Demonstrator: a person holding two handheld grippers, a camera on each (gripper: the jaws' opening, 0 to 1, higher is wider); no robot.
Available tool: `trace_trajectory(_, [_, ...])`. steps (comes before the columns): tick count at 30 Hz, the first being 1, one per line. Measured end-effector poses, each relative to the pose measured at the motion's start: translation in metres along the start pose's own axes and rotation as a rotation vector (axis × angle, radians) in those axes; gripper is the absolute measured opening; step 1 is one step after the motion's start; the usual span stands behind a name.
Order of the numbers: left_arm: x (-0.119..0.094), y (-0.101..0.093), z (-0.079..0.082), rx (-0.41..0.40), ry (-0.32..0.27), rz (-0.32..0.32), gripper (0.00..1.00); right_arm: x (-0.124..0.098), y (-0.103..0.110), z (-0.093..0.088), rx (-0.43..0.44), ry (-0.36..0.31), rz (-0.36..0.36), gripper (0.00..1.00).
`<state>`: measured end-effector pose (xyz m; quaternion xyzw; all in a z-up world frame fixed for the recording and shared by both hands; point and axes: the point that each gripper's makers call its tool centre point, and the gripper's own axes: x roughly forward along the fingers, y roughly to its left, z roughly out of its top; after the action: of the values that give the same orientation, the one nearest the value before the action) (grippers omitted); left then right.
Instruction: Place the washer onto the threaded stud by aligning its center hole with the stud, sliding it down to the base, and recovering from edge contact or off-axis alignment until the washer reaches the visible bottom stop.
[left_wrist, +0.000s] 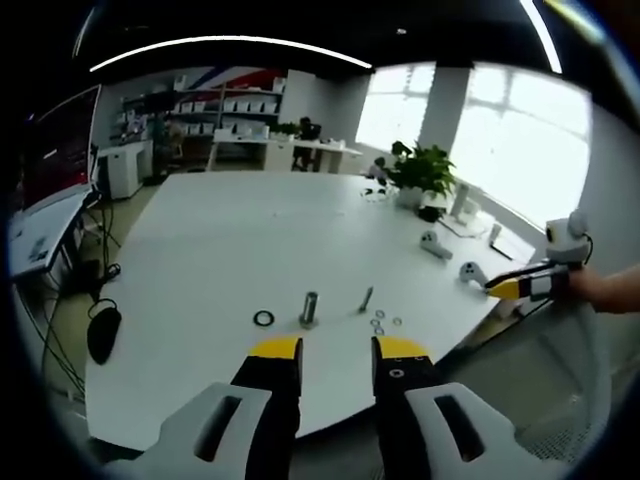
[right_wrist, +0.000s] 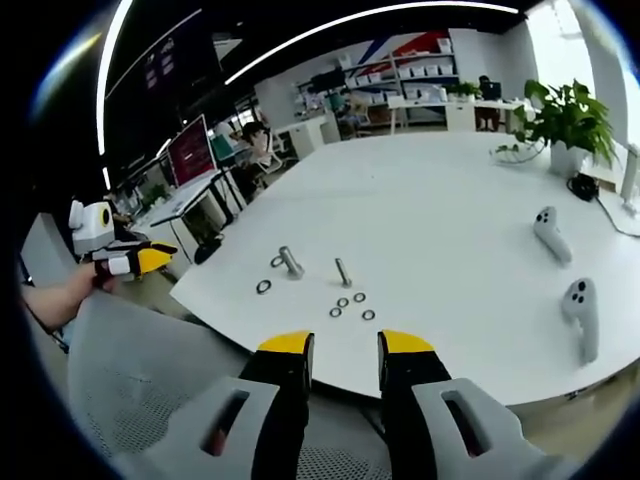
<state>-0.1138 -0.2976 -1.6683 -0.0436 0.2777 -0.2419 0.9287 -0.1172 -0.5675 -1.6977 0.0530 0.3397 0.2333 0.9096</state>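
A short metal threaded stud stands upright near the white table's front edge. A dark ring washer lies flat on the table beside it. My left gripper hovers off the table edge, open and holding nothing, in line with the stud. My right gripper is also open, holds nothing and sits off the table edge. Each gripper shows in the other's view, held by a hand: the right gripper and the left gripper.
A loose bolt and several small washers lie near the stud. Two white controllers and a potted plant are further along the table. A grey mesh chair is below the edge.
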Motion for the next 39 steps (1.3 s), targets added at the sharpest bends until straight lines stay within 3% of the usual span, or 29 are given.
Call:
trace_trajectory(18, [0.0,0.004,-0.002,-0.009,0.013,0.02,0.25,-0.001,0.002,0.001,0.007,-0.01,0.01,0.28])
trace_trajectory(25, [0.0,0.011,-0.008,0.015,0.044,0.067,0.26,0.001,0.004,-0.002,0.008,0.01,0.021,0.28])
trace_trajectory(28, [0.002,0.015,-0.018,0.009,0.096,0.083,0.27,0.0,0.005,-0.001,0.024,-0.001,0.029,0.28])
trace_trajectory(33, [0.0,0.017,-0.017,0.02,0.093,0.1,0.26,0.001,0.009,-0.003,0.046,0.009,0.051,0.28])
trace_trajectory(37, [-0.003,0.023,-0.012,0.048,0.069,0.134,0.26,-0.001,0.016,0.004,0.039,-0.03,0.084,0.28])
trace_trajectory(39, [-0.002,0.023,-0.015,0.033,0.083,0.132,0.26,-0.001,0.017,0.005,0.041,-0.036,0.09,0.28])
